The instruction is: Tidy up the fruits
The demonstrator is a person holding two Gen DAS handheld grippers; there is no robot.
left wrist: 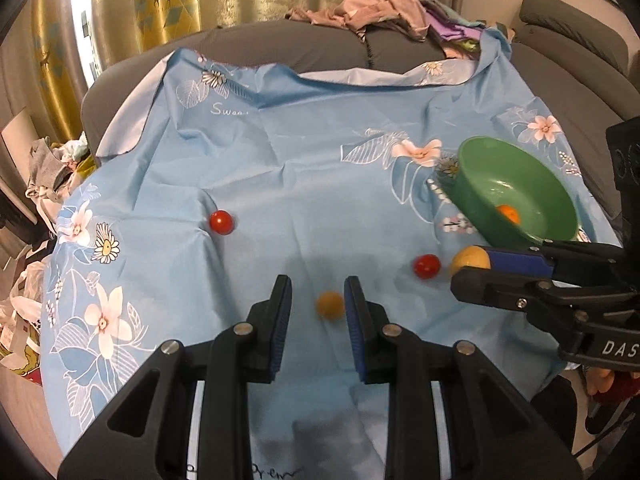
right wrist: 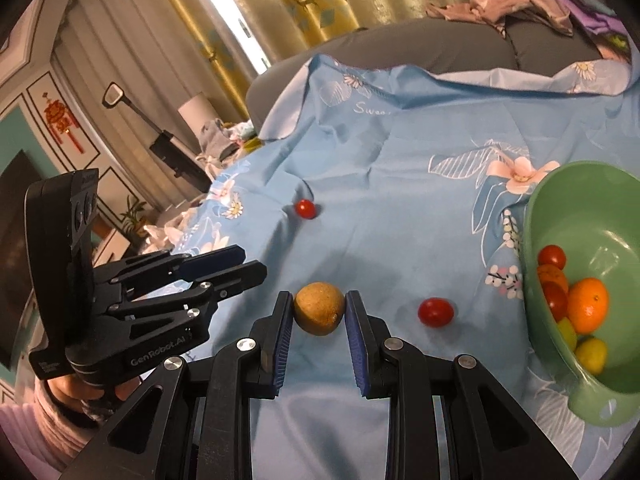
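- Blue flowered cloth carries two loose tomatoes.
- Right gripper has its fingers pressed on a brown fruit.
- Left gripper stands parted around a blurred orange fruit, not gripping it.
- Green bowl holds more fruit.

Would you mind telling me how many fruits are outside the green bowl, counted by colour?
Red tomatoes: 2
Orange fruit, blurred, on the cloth: 1
Yellow-brown fruit, between the fingers of the right gripper: 1
Total: 4
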